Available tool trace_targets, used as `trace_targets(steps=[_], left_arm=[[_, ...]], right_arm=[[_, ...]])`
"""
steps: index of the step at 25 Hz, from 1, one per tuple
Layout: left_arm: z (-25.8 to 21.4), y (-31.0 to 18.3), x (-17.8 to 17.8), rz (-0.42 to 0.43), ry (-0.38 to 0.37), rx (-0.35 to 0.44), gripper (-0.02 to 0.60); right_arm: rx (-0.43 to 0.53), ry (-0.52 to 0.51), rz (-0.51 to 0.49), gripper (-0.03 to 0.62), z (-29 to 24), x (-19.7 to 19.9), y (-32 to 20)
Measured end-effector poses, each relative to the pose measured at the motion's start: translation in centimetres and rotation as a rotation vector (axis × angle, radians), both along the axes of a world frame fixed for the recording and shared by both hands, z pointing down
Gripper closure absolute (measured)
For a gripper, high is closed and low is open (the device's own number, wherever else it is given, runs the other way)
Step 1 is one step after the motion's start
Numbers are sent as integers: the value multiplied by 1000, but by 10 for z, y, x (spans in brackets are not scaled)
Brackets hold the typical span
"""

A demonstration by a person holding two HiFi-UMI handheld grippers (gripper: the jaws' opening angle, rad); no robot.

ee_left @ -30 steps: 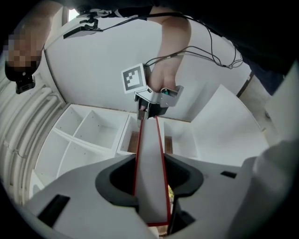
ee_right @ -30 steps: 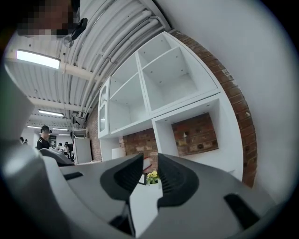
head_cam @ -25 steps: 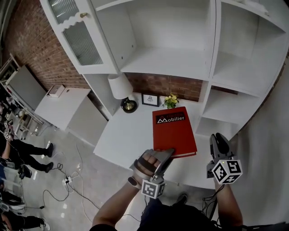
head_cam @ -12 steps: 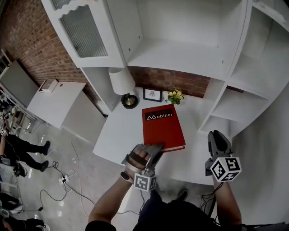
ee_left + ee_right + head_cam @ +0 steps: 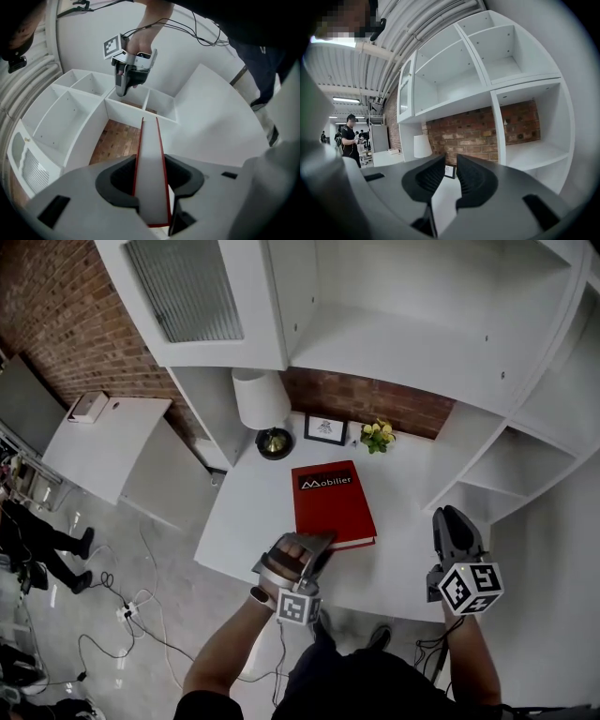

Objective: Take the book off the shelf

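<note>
A red hardback book [image 5: 330,502] with a dark title label lies flat over the white desk [image 5: 403,559]; I cannot tell whether it rests on the desk. My left gripper [image 5: 314,545] is shut on the book's near edge. In the left gripper view the white page edge of the book [image 5: 150,159] runs between the pads of that gripper [image 5: 151,187]. My right gripper [image 5: 452,517] hovers over the desk's right side, well apart from the book. Its jaws have just been closing. They still show a narrow gap with nothing in it in the right gripper view [image 5: 451,176].
At the back of the desk stand a white-shaded lamp [image 5: 261,399], a small framed picture [image 5: 325,429] and yellow flowers [image 5: 378,433]. White shelves [image 5: 422,343] rise above and to the right. A low white cabinet [image 5: 103,442] is on the left, with cables on the floor [image 5: 141,606].
My left gripper has drawn the book back from the picture and flowers toward the desk's front edge and lower. The right gripper has drifted back with it.
</note>
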State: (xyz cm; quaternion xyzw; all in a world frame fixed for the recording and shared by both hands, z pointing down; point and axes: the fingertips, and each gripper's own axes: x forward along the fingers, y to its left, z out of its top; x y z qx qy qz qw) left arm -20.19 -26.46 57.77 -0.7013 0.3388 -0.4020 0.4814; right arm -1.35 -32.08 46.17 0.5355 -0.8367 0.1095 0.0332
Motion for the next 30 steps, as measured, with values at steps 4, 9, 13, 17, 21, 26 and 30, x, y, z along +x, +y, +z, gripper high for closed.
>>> trace_targets(steps=[4, 9, 13, 17, 21, 26, 30], left_arm=[[34, -13, -8, 34, 0, -59, 416], [77, -25, -11, 73, -28, -129, 416], [92, -31, -9, 113, -22, -136, 416], [107, -34, -11, 128, -41, -126, 414], [122, -34, -15, 137, -72, -112, 414], [142, -38, -21, 92, -96, -97, 413], [168, -43, -31, 20, -160, -159, 400]], right_arm=[[-26, 19, 30, 523, 11, -7, -3], [-61, 45, 95, 523, 25, 2, -1], [-84, 51, 131, 523, 30, 6, 0], [-104, 48, 147, 523, 36, 5, 1], [-129, 25, 158, 523, 42, 2, 2], [-156, -7, 143, 523, 45, -9, 4], [-159, 0, 137, 525, 46, -14, 5]])
